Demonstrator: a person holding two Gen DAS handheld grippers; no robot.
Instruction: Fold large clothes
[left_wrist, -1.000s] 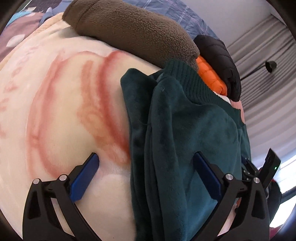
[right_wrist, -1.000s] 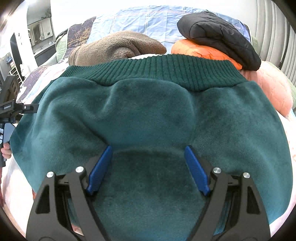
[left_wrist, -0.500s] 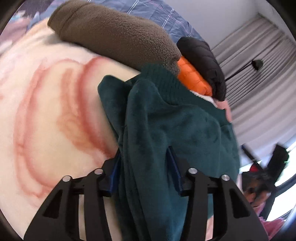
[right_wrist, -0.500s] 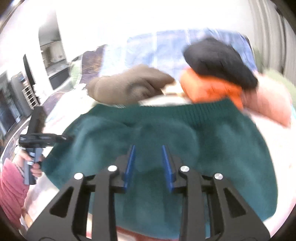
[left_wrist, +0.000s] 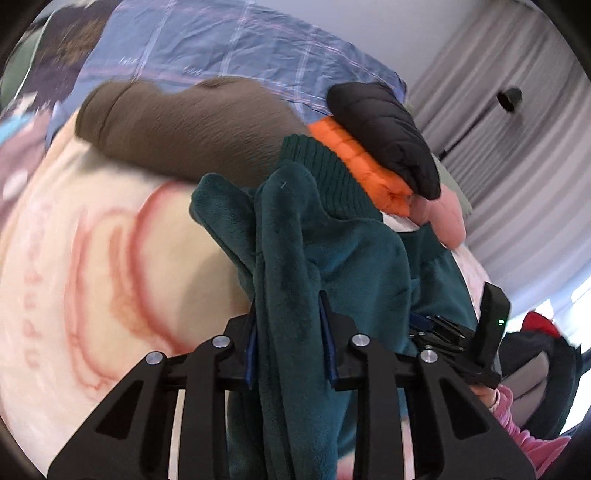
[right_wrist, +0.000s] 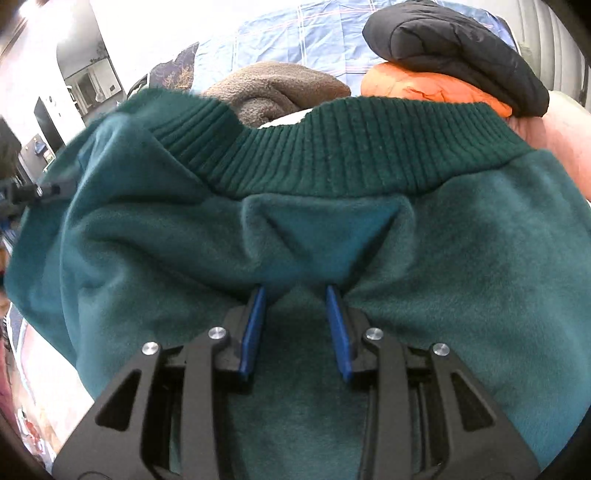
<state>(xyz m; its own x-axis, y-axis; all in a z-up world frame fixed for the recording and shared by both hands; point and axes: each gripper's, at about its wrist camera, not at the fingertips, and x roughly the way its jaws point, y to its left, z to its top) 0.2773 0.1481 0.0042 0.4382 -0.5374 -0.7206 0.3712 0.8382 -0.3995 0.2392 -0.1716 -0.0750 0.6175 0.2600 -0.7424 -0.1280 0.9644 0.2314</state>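
Observation:
A dark green fleece garment with a ribbed hem lies bunched on the bed. My left gripper pinches a thick upright fold of it; the jaws are closing, with both blue pads pressed into the fleece. From the right wrist, the same garment fills the frame, its ribbed hem lifted across the top. My right gripper holds a puckered pinch of fleece between its pads, and its jaws are opening slightly. The right tool's body shows at the left view's right edge.
A brown fleece lies behind the garment, beside a black puffer jacket stacked on an orange one and a pink pillow. The cream blanket with red rings spreads left. Grey curtains hang right. A pink sleeve is nearby.
Both grippers went from wide open to closed on the green fleece. The left one has risen, pulling its fold up; the hem now stands higher in the right view.

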